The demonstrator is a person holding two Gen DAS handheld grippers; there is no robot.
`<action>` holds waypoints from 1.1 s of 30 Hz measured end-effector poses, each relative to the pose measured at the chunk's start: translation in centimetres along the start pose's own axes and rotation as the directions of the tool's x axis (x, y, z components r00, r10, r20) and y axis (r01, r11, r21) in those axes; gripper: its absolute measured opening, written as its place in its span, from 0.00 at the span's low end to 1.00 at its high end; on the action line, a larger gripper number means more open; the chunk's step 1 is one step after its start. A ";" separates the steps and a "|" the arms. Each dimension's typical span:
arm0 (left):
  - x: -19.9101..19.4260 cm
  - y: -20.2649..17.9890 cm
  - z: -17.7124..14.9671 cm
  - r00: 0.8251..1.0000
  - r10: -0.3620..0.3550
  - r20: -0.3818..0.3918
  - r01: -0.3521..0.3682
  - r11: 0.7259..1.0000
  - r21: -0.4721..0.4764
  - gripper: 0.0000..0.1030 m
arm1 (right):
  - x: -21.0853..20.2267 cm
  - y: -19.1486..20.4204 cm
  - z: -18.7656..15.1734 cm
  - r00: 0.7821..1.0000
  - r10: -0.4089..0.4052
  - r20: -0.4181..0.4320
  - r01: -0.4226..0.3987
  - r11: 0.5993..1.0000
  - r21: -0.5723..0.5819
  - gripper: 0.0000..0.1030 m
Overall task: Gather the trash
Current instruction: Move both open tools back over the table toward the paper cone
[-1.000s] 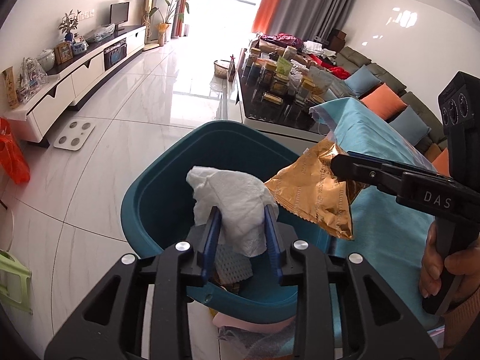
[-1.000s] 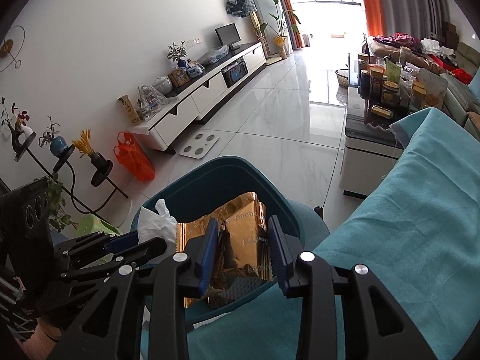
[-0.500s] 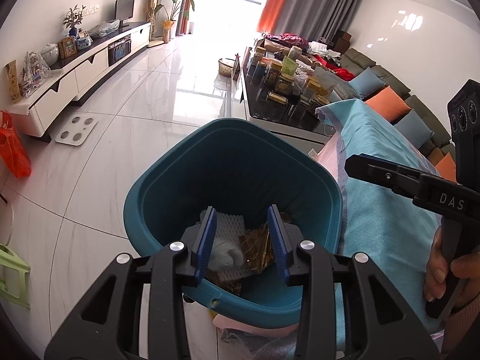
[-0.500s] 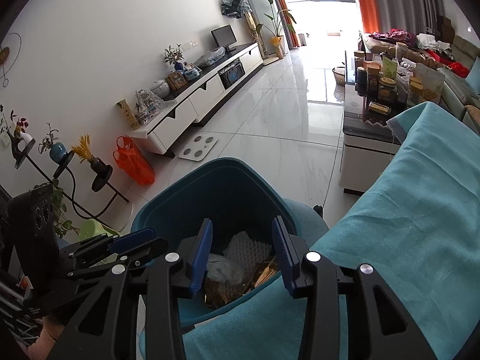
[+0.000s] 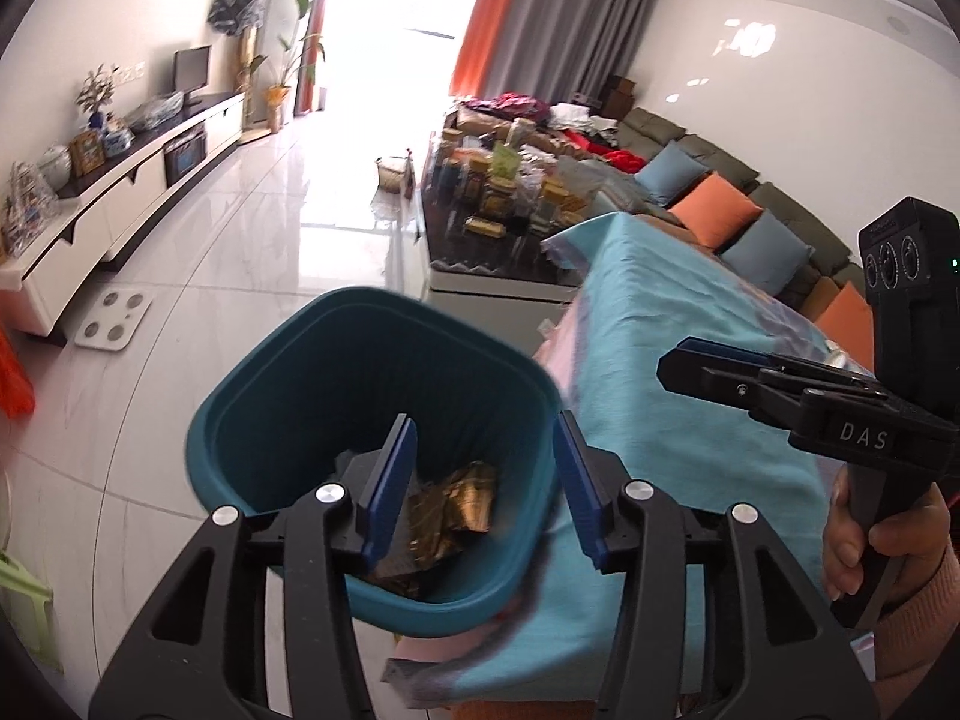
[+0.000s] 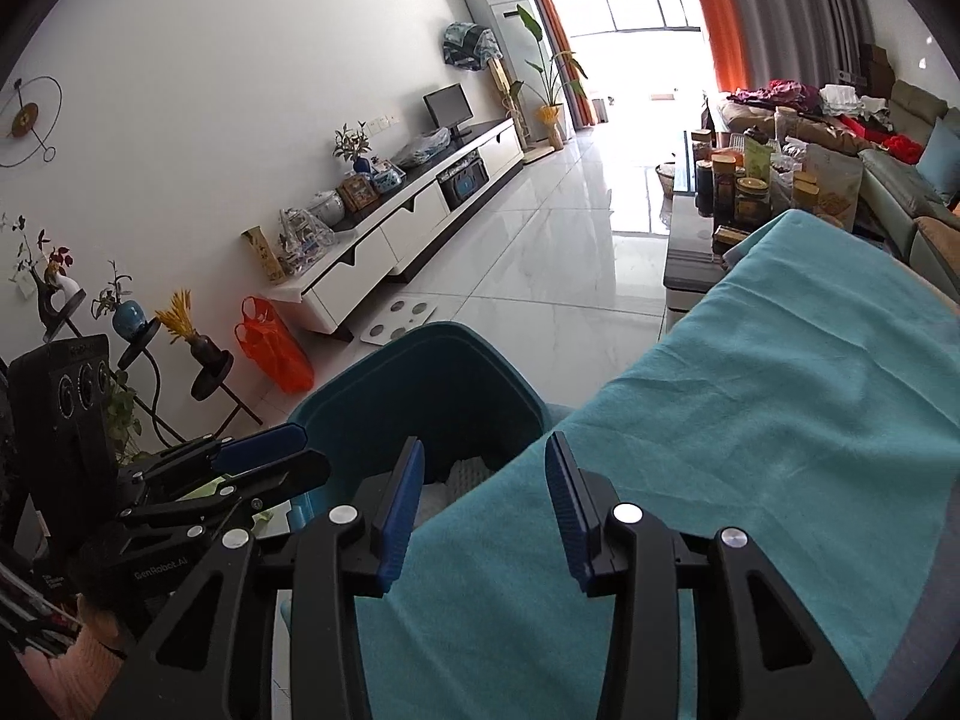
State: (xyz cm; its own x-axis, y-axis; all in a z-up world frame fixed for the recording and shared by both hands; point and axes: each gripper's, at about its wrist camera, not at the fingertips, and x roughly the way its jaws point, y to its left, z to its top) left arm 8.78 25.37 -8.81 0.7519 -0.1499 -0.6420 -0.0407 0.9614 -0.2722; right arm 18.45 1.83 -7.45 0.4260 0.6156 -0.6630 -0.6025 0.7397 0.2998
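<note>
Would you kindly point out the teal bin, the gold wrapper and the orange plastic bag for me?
teal bin (image 5: 288, 396): left wrist view, on its left inner wall.
gold wrapper (image 5: 462, 501): left wrist view, on its crumpled foil inside the bin.
orange plastic bag (image 6: 273, 348): right wrist view, on the bag's middle.

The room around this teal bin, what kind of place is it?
Most likely a home living room: a sectional sofa with cushions, a long TV cabinet bearing a screen, and a cluttered coffee table. The teal bin stands on a glossy tiled floor.
</note>
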 end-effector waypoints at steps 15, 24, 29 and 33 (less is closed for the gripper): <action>2.6 -15.2 -0.3 0.967 -0.250 -0.051 0.255 0.938 0.236 0.54 | -13.4 -7.8 -5.8 0.965 -0.195 0.178 0.168 0.974 0.155 0.39; 5.3 -25.0 -2.2 0.931 -0.334 -0.148 0.366 0.854 0.369 0.60 | -20.3 -13.5 -11.2 0.905 -0.373 0.206 0.301 0.902 0.311 0.42; 6.7 -29.9 -2.8 0.915 -0.356 -0.190 0.403 0.813 0.420 0.65 | -23.3 -16.4 -13.8 0.862 -0.461 0.209 0.356 0.846 0.397 0.48; 7.9 -32.7 -2.9 0.911 -0.351 -0.218 0.413 0.792 0.450 0.67 | -25.0 -18.5 -15.6 0.836 -0.512 0.198 0.386 0.805 0.451 0.51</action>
State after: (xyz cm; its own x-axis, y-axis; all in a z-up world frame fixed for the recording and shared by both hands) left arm 14.16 -7.93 -7.05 0.5556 -0.5247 -0.6450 0.5745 0.8031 -0.1584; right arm 8.45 -31.49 -7.16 0.7983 0.1900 -0.5715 -0.0161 0.9553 0.2951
